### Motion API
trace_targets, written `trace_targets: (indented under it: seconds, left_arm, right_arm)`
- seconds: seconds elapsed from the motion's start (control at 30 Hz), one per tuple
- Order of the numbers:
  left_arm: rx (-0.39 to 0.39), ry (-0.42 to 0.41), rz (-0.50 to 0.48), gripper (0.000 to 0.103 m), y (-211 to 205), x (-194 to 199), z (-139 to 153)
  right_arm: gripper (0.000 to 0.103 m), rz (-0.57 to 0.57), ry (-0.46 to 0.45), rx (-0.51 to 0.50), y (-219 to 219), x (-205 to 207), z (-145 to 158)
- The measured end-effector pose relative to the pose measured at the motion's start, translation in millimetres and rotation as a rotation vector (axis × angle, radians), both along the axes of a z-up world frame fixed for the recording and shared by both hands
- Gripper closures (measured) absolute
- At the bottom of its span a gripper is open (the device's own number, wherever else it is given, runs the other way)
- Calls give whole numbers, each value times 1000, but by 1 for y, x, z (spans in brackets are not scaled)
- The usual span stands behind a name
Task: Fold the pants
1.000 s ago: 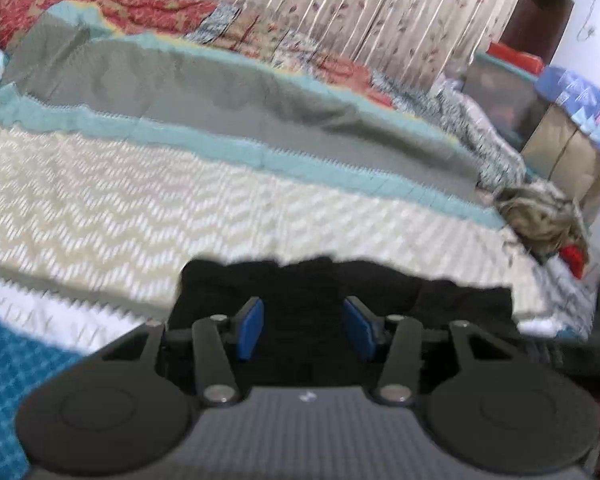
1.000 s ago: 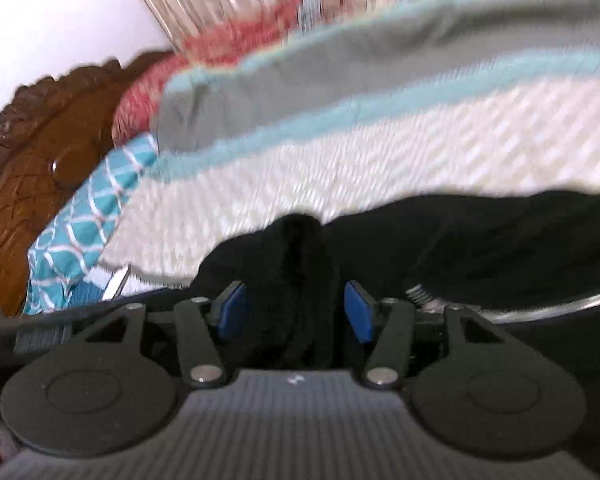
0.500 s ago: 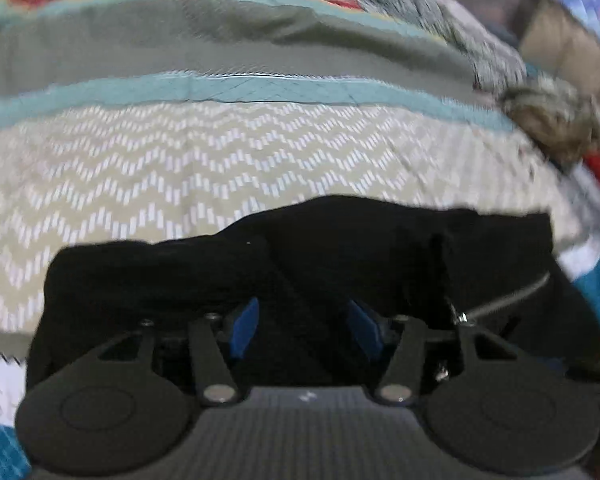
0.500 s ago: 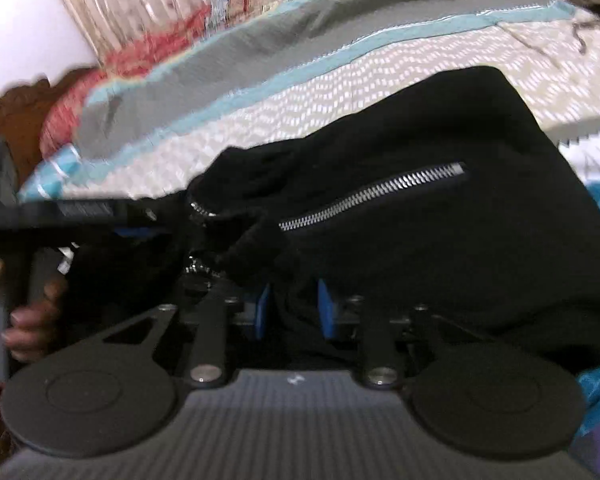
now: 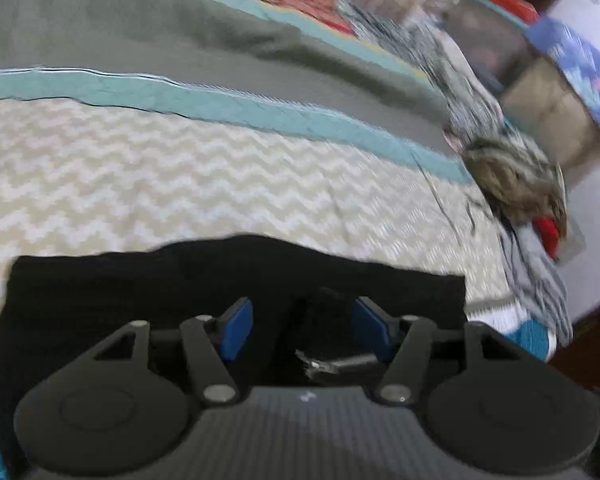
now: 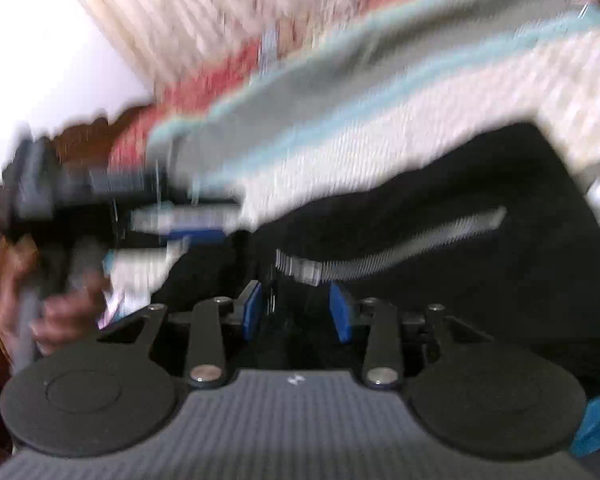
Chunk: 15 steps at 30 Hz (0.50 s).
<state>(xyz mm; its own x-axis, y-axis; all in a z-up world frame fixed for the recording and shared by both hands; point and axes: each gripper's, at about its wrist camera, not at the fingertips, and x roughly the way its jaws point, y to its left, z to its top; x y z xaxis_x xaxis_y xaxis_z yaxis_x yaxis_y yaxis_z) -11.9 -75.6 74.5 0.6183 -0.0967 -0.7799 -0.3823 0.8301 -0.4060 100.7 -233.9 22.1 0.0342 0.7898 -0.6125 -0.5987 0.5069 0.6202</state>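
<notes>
Black pants [image 5: 140,280] lie folded in a flat block on the chevron bedspread [image 5: 180,180]. My left gripper [image 5: 306,330] hovers low over their near edge, its jaws opening. Black cloth and a small metal zipper pull [image 5: 320,364] sit between the blue pads, which do not press on them. The right wrist view is blurred. There the pants [image 6: 480,300] show a silver zipper [image 6: 400,248]. My right gripper [image 6: 296,312] is over their left end, jaws opening, with dark cloth in the gap. The left gripper [image 6: 196,220] and the hand holding it [image 6: 60,312] appear at the left.
A brown furry bundle [image 5: 516,176] with something red lies at the bed's right edge. Boxes and a blue cover [image 5: 560,92] stand beyond it. A carved wooden headboard [image 6: 80,136] and a striped curtain [image 6: 180,20] are behind the bed.
The left gripper's jaws have widened as it slid along the pants. The right gripper pinched in on the cloth, then spread again. The pants now lie flatter.
</notes>
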Motion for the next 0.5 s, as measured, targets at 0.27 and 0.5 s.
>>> trace_targets:
  seconds: [0.27, 0.5]
  left_arm:
    - [74, 84, -70, 40, -43, 22, -24]
    - [188, -70, 16, 43, -51, 14, 20]
  right_arm:
    - [61, -167, -77, 127, -77, 1, 31]
    - [46, -535, -82, 90, -170, 17, 26]
